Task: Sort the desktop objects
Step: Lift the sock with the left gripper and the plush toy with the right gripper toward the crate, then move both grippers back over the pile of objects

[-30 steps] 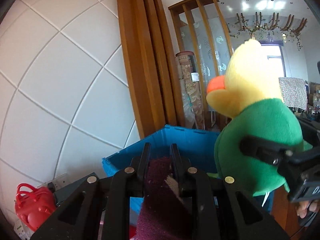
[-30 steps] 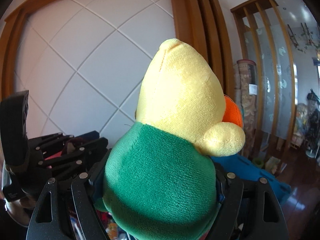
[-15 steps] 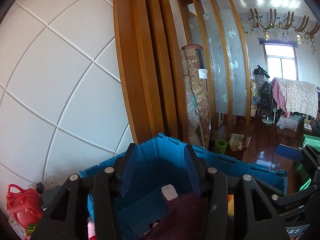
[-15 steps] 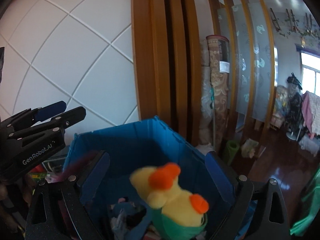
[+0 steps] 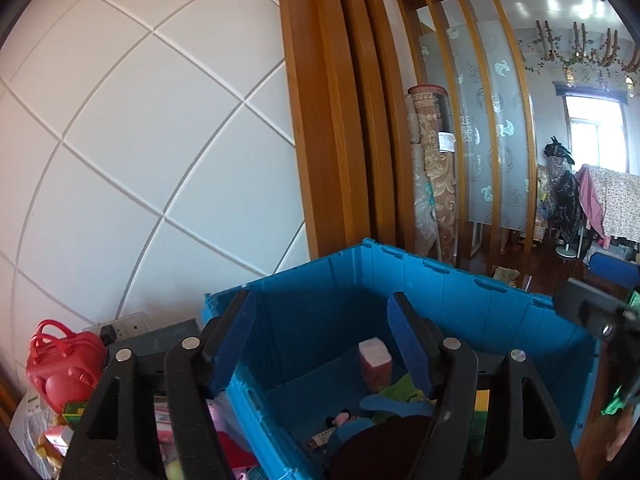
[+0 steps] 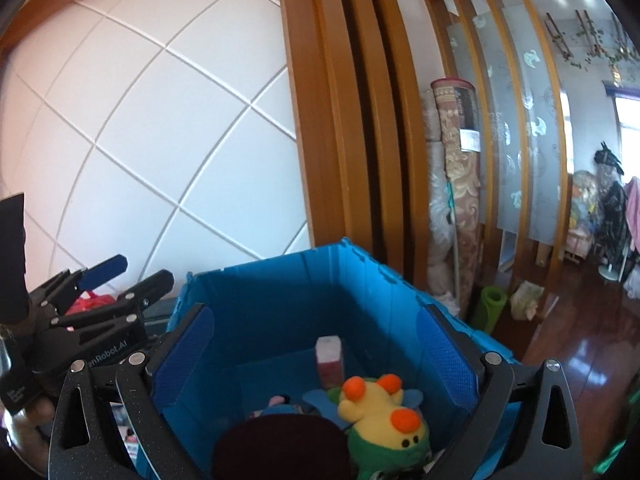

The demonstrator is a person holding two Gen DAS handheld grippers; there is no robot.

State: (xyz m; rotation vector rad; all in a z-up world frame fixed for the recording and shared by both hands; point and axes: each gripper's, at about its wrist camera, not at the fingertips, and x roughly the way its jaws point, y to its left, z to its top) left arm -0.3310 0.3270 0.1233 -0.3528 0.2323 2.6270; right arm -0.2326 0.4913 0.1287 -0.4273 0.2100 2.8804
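Both my grippers hang over the blue crate (image 6: 280,280), pointing a little downward into it. My right gripper (image 6: 320,356) stands spread as wide as it goes, its blue pads (image 6: 444,356) well apart with nothing pressed between them. Below it, toward five o'clock in the right wrist view, the yellow plush toy (image 6: 380,412) in its green shirt lies inside the crate, orange patches showing, clear of both pads. At six o'clock beside it sits a dark maroon cloth (image 6: 280,444), touching the plush on its left. A small pink and white box (image 6: 329,364) stands upright against the crate's far inner wall, near the centre of the view. Something blue and a bit of pink lie between the cloth and the box; I cannot tell what they are.

My left gripper (image 5: 322,344) is opening, its jaws apart and empty, one pad over the crate's near left wall, the other over the inside. From its camera the pink and white box shows at about five o'clock, the maroon cloth at six.

In the right wrist view my left gripper appears at nine o'clock, outside the crate's left wall. A red toy handbag (image 5: 64,360) rests at eight o'clock in the left wrist view, on the cluttered surface left of the crate.
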